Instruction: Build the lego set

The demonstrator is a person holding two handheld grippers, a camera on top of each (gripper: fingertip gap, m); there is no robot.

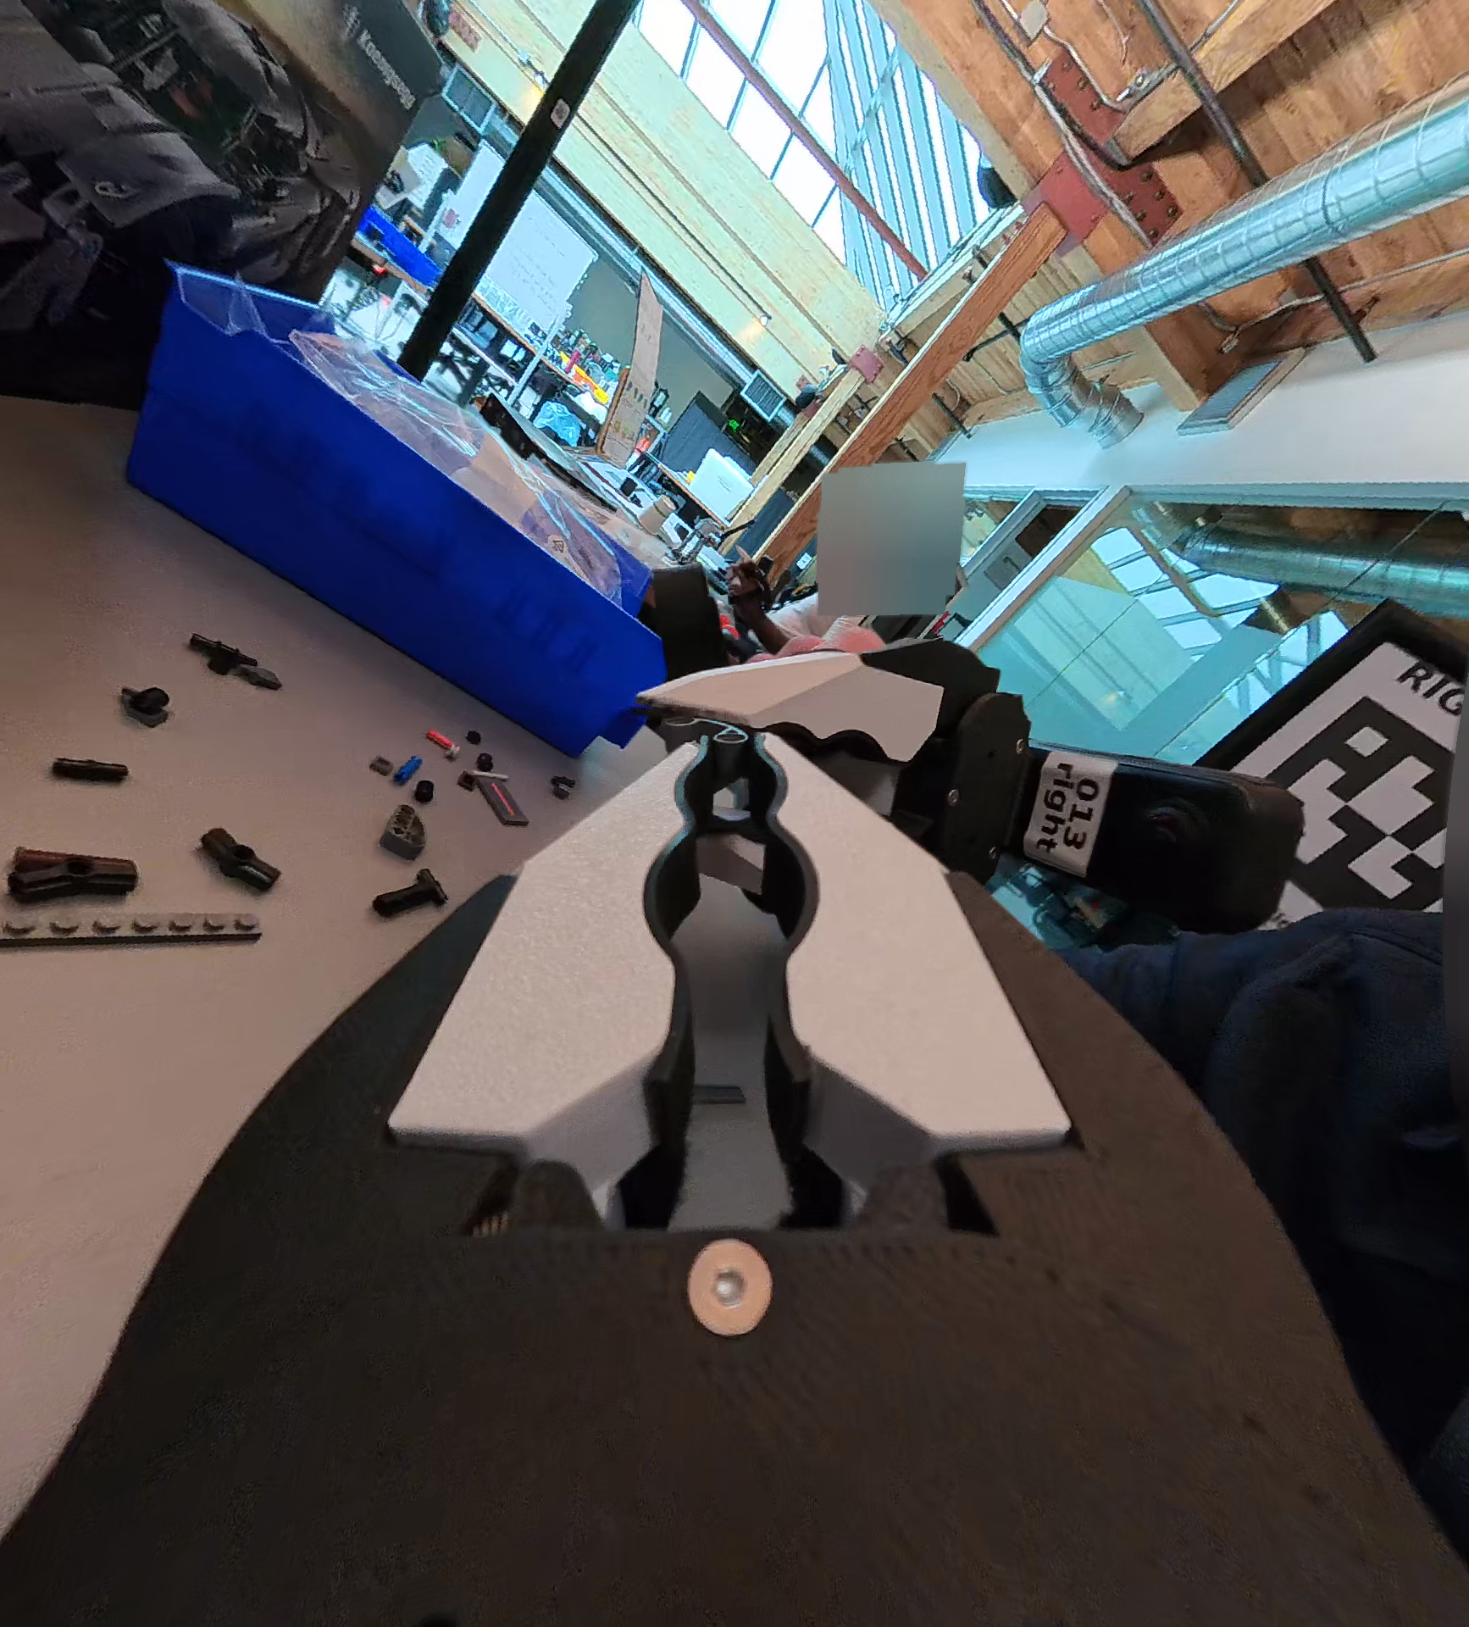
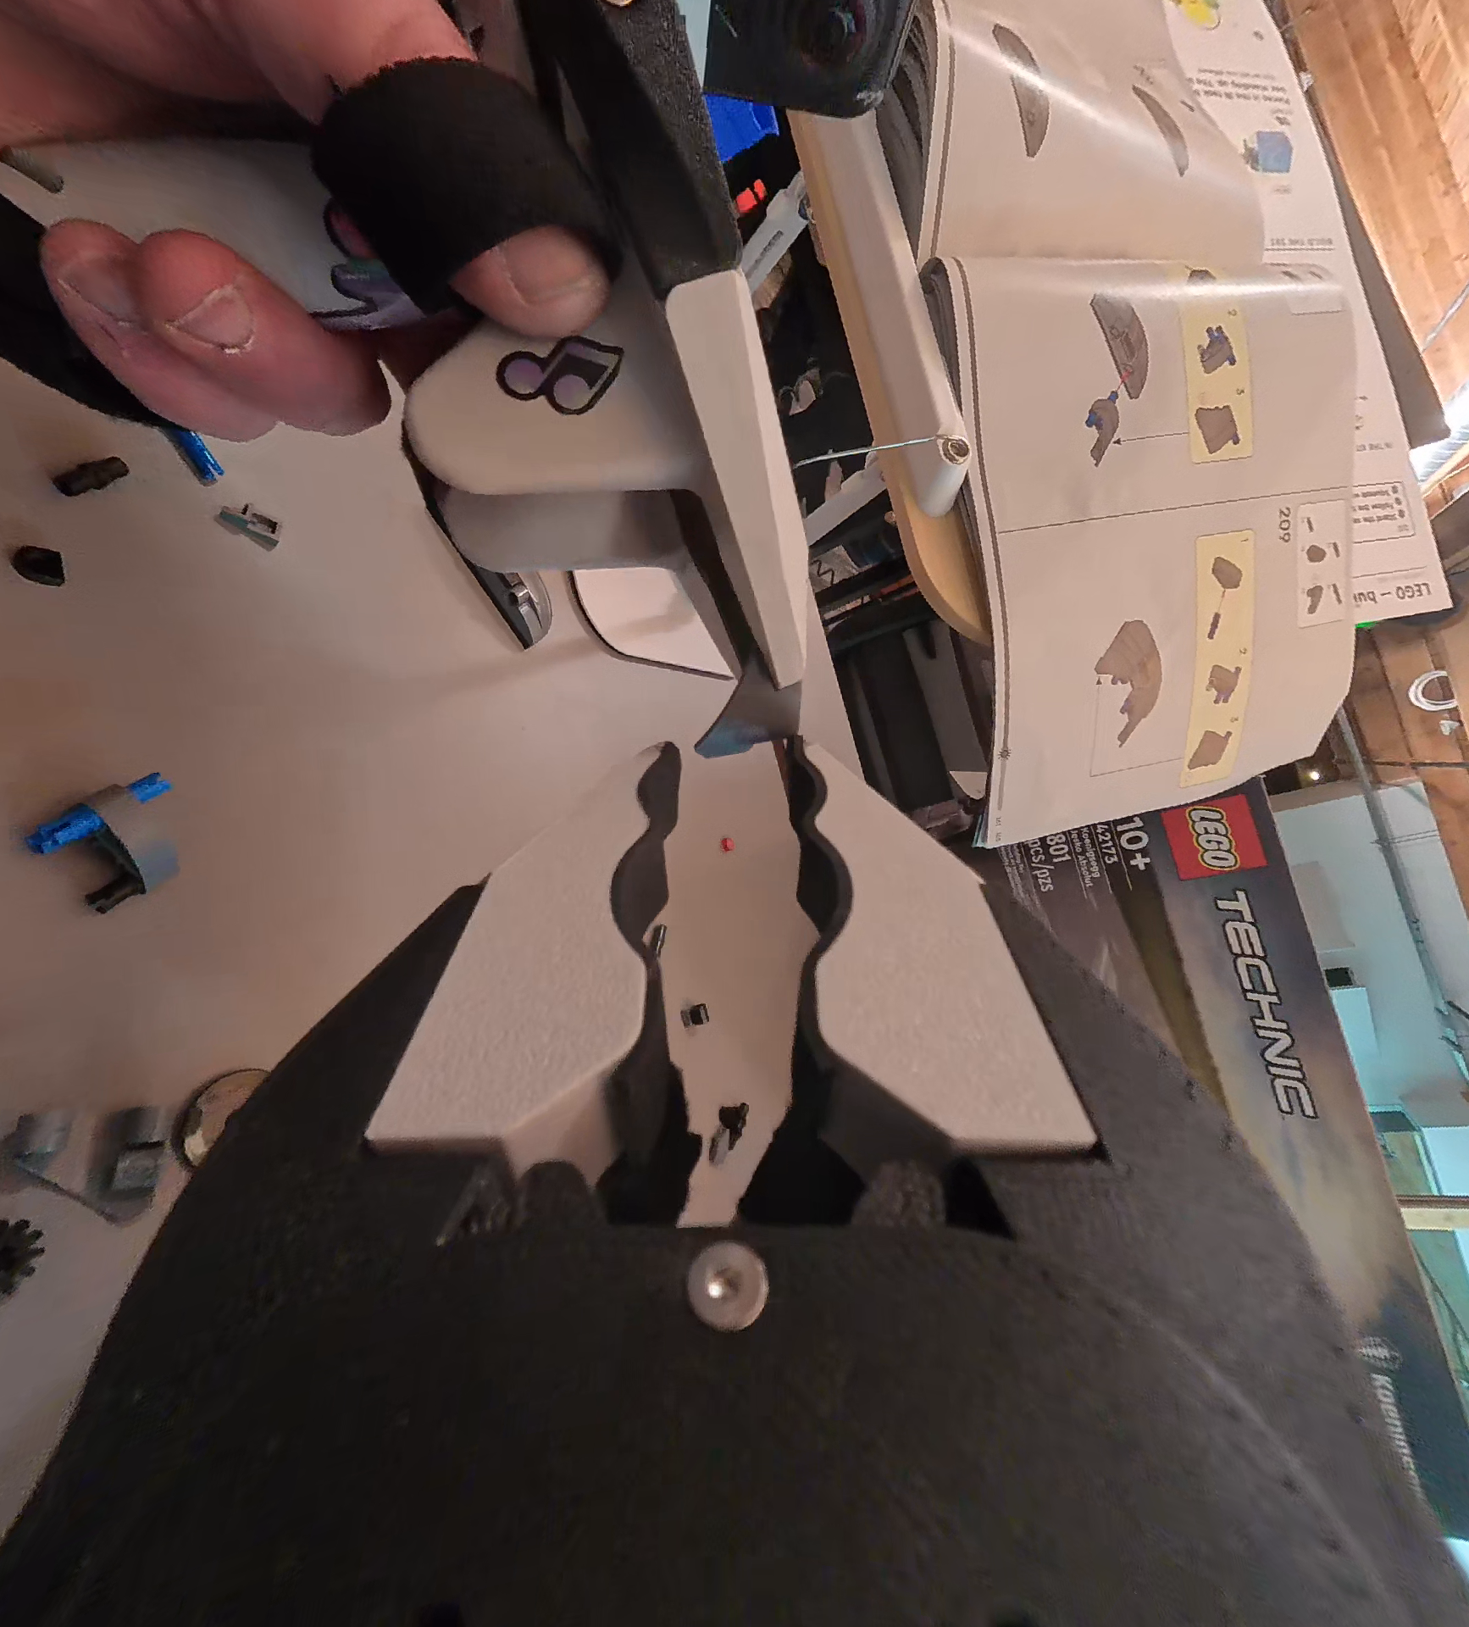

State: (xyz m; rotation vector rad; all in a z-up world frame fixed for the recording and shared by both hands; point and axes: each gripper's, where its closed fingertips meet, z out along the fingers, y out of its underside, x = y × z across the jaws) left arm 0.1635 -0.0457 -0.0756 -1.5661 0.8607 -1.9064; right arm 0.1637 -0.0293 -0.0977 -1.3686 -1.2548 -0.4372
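Left wrist view: the left gripper [image 1: 718,748] points toward 12 o'clock, its jaws drawn nearly together on a small grey lego piece [image 1: 713,735] pinched at the fingertips. The right gripper [image 1: 669,704] enters from 3 o'clock, its tip touching that same piece from above. On the grey table [image 1: 53,528], at 9 o'clock, lie loose parts: a long grey studded plate [image 1: 97,929], several black connectors [image 1: 71,873], and a cluster of small pins with a blue pin [image 1: 408,769] among them. A blue bin [image 1: 379,519] holding clear plastic bags stands at 10 o'clock. Right wrist view: the right gripper [image 2: 735,748] has its jaws spread apart with nothing between them; table surface shows through the gap. The left gripper [image 2: 766,682], held by a hand [image 2: 212,290] at 11 o'clock, reaches down from 12 o'clock, a dark piece with a blue part [image 2: 727,735] at its tip, just beyond the right fingertips. An open instruction booklet [image 2: 1153,528] sits at 2 o'clock, the set's box [image 2: 1241,968] at 3 o'clock, and a blue-and-grey subassembly [image 2: 110,836] at 9 o'clock.
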